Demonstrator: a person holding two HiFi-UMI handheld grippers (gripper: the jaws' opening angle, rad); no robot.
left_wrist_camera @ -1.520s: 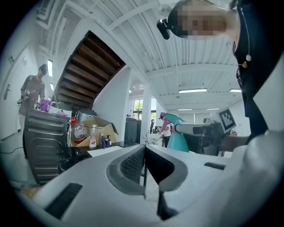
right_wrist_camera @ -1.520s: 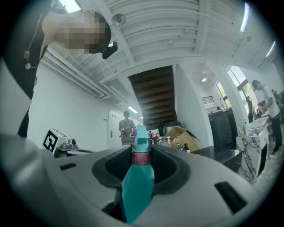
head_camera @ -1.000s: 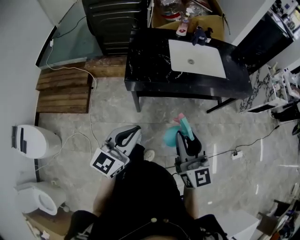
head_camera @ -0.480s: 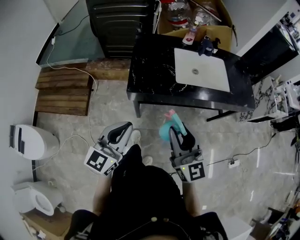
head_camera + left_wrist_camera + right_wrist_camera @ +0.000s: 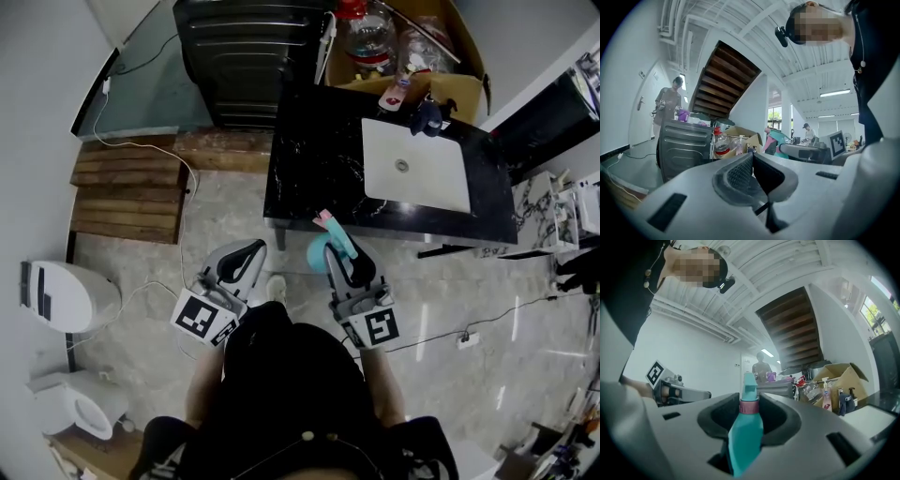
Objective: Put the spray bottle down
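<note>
The person in black stands on the floor [image 5: 159,246] and holds a tool in each hand. The left hand-held gripper [image 5: 249,251] has its jaws pressed together, and nothing is in them. The right hand-held gripper [image 5: 343,259] is closed on the spray bottle [image 5: 320,255]. So the spray bottle is up in the air, just in front of the person and near the front edge of the desk [image 5: 314,169]. It is not yet down on anything. The right gripper view shows the jaws hugging the thin neck by the pink ring [image 5: 749,406]. The blue-green body is below the jaws and the spray head pokes out past them. The spray bottle looks like plastic, so it is likely light, but it gets heavier with water inside, and I cannot tell how full it is. Its sides look smooth and round, so it could slip or swing. The neck seems a good place to hold, since the wider parts above and below the neck may stop it from sliding through. The body may dent if squeezed hard. To stay up it needs its flat bottom on a flat spot, and the jaws should let go gently so it does not tip. Farther off, the desk is black with a white sink [image 5: 417,167] set in it. The dark top to the left of the sink looks flat. Behind the desk is a brown box [image 5: 466,92] with bottles in it. A dark cabinet [image 5: 244,56] stands beside the box.
</note>
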